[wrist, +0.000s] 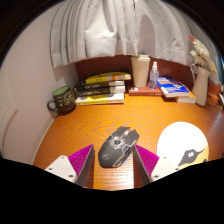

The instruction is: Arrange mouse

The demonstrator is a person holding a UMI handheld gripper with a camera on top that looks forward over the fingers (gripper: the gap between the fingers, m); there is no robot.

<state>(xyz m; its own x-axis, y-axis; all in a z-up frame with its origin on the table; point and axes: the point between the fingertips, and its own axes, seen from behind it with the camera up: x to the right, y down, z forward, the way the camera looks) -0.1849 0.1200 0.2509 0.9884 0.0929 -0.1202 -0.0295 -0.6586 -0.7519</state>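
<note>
A grey and black computer mouse lies on the wooden desk, its near end between the tips of my two fingers and the rest just ahead of them. My gripper is open, with a gap between each magenta pad and the mouse. The mouse rests on the desk, turned a little to the right.
A white round lamp shade stands close to my right finger. Stacked books, a dark mug, a jar, a bottle, a blue book and a vase line the desk's back under the curtains.
</note>
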